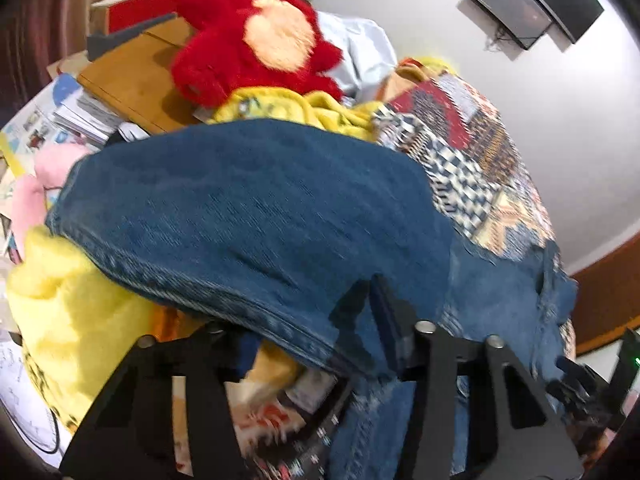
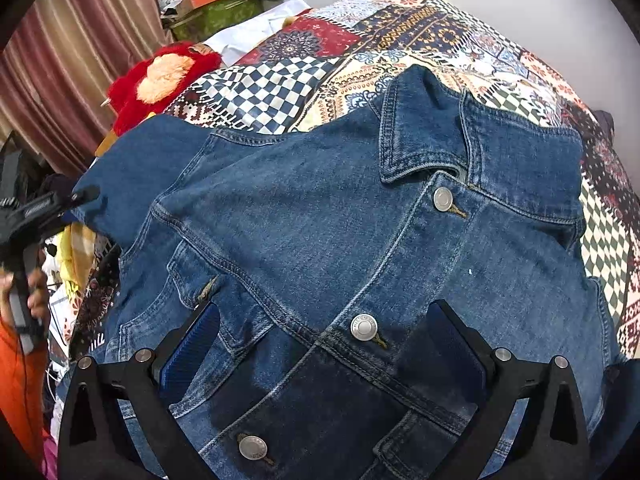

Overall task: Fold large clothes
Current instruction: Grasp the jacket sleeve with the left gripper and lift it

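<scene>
On the bed's patchwork-print quilt (image 2: pixel 276 88) lies a blue denim jacket (image 2: pixel 320 240), buttoned. Left gripper (image 1: pixel 304 344) pinches its sleeve hem; right gripper (image 2: pixel 320 344) hovers spread apart. Red plush toy (image 1: pixel 256 40), white walls, button lettering unreadable.

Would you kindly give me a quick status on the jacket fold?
Left gripper clamped on the sleeve edge. Right gripper open, jaws wide over the denim jacket front, nothing held. Jacket buttoned, flat on patterned bedspread. Red plush toy beside it.
</scene>
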{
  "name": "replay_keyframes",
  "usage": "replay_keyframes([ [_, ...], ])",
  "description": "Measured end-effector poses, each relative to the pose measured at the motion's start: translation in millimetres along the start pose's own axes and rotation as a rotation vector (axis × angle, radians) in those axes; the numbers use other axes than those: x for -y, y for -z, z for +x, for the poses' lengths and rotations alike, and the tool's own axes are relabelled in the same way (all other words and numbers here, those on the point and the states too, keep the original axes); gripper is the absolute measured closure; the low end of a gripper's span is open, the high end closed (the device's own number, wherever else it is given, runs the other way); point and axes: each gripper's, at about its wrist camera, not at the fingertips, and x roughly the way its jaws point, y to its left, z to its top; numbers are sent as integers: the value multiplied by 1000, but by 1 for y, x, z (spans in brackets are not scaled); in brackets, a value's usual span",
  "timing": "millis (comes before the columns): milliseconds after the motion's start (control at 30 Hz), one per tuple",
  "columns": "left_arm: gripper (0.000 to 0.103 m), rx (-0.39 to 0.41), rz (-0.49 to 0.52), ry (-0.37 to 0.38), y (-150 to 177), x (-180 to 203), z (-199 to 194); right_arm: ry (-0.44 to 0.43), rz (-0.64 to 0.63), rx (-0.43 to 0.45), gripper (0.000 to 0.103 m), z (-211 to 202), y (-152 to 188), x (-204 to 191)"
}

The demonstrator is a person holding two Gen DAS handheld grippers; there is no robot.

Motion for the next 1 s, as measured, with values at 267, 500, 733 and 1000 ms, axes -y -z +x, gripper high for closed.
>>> replay_keyframes([
  [267,88,115,148,-157,4,31,-28,43,-57,66,0,-28,-1,-6],
  [500,94,191,231,-33,3,82,-72,109,-130,161,0,-68,2,-19],
  [733,94,75,315,86,26,136,-48,120,-136,213,0,-99,13,-23],
  [1000,94,-155,336,59,65,142,28,113,-91,233,0,-118,25,-9],
])
